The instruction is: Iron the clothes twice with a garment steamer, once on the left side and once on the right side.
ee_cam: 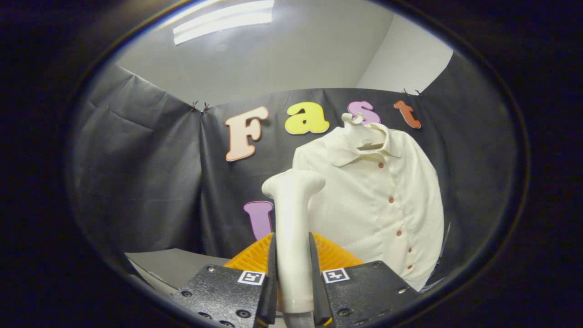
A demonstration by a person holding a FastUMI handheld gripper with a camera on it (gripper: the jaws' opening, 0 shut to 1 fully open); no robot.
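A cream button-up shirt [382, 200] with small brown buttons hangs on a white hanger against the black cloth wall, beyond the fingers and to their right. My gripper [294, 273] is shut on the handle of a white garment steamer [294, 218], both fingers pressing its sides. The steamer stands upright between the fingers. Its flared head [294, 182] rises above them, level with the shirt's left chest, and how far it stands from the cloth I cannot tell.
A grey tabletop [173, 269] lies low to the left of the fingers. The black cloth wall [136, 173] wraps around the back and both sides. Above it are a pale wall and a ceiling light [223, 20].
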